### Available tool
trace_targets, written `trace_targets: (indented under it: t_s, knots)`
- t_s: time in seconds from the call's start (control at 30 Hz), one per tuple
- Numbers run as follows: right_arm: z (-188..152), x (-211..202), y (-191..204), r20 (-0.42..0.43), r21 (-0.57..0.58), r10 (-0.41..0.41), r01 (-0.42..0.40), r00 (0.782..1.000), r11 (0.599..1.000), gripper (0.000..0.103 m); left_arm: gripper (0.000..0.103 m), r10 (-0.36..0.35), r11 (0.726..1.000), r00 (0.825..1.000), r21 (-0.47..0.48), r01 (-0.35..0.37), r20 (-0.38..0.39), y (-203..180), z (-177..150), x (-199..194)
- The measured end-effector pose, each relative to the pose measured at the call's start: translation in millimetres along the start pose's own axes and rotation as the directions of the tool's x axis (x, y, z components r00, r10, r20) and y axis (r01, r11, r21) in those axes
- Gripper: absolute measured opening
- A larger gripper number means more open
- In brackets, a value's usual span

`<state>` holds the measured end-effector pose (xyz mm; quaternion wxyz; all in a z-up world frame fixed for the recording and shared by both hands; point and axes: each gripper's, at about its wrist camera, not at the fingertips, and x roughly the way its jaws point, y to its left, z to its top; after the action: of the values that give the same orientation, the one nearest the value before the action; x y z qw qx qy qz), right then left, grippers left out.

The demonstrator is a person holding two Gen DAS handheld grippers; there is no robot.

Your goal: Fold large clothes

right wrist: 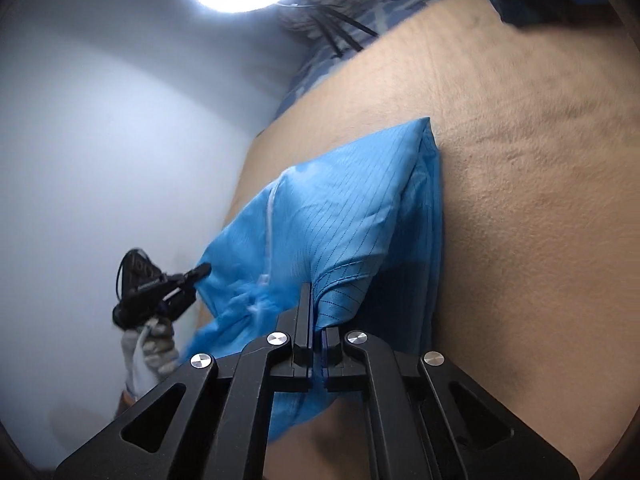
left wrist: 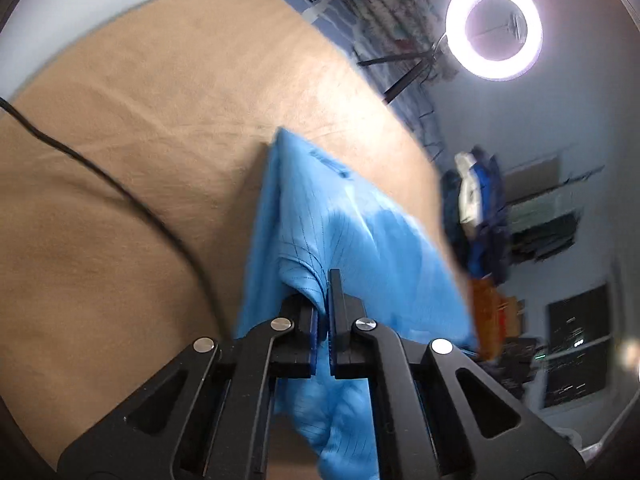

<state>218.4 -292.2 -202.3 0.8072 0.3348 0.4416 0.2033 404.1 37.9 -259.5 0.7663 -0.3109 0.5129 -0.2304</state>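
Gripping one blue garment (left wrist: 340,216), two grippers, left (left wrist: 325,280) and right (right wrist: 314,300), jaws clamped on fabric

The light-blue pinstriped fabric garment (left wrist: 320,216) is spread on the tan cloth-covered surface (left wrist: 120,160), reaching toward twelve o'clock from the left gripper (left wrist: 325,308), by which its near edge is clamped. A thin black cable (left wrist: 100,176) is laid across the surface at nine o'clock. The glowing white ring light (left wrist: 494,26) is placed beyond the surface at two o'clock. In the right wrist view, another edge is clamped by the right gripper (right wrist: 318,320), with the left gripper found at nine o'clock.
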Motion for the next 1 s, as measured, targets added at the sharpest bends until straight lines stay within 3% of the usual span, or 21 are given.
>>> trace_targets:
  t_s: [0.07,0.17,0.4,0.43,0.5,0.6,0.73,0.8,0.87,0.93,1.0]
  knots:
    - [-5,5,-8,-0.03,-0.02,-0.058,0.058,0.998,0.998,0.002,0.001,0.072,0.997,0.996,0.02,-0.071,-0.054,10,-8,17]
    - [-10,23,-21,-0.064,-0.024,-0.157,0.156,0.986,0.988,0.002,0.001,0.116,0.992,0.993,0.063,-0.114,-0.035,11,-17,28]
    - [-4,15,-4,-0.042,-0.108,-0.222,0.217,0.974,0.97,0.002,0.001,0.119,0.987,0.993,0.109,-0.119,0.012,0,-6,28]
    - [-4,10,1,-0.039,-0.136,-0.257,0.249,0.966,0.959,0.005,0.002,0.123,0.984,0.992,0.127,-0.123,0.01,-2,-6,27]
    - [-12,-3,10,-0.021,-0.196,-0.336,0.325,0.942,0.925,0.008,0.015,0.154,0.974,0.988,0.164,-0.155,0.018,-6,-6,21]
    - [-16,-17,35,0.047,-0.302,-0.405,0.4,0.913,0.865,0.009,0.015,0.173,0.959,0.982,0.215,-0.185,0.074,-13,-10,-5]
    - [-8,-27,61,0.125,-0.387,-0.424,0.438,0.897,0.812,0.009,0.015,0.181,0.939,0.969,0.263,-0.22,0.165,-27,-13,-36]
    - [5,-24,69,0.145,-0.388,-0.397,0.421,0.906,0.82,0.009,0.016,0.15,0.945,0.971,0.26,-0.197,0.189,-32,-11,-51]
    - [18,-16,81,0.163,-0.409,-0.375,0.409,0.912,0.816,0.017,0.016,0.138,0.946,0.97,0.264,-0.19,0.201,-40,-6,-55]
    - [25,-7,88,0.185,-0.437,-0.362,0.407,0.914,0.802,0.022,0.016,0.135,0.937,0.971,0.294,-0.189,0.197,-52,-1,-51]
    - [38,11,93,0.191,-0.454,-0.318,0.371,0.929,0.81,0.024,0.016,0.142,0.924,0.973,0.33,-0.196,0.181,-68,7,-34]
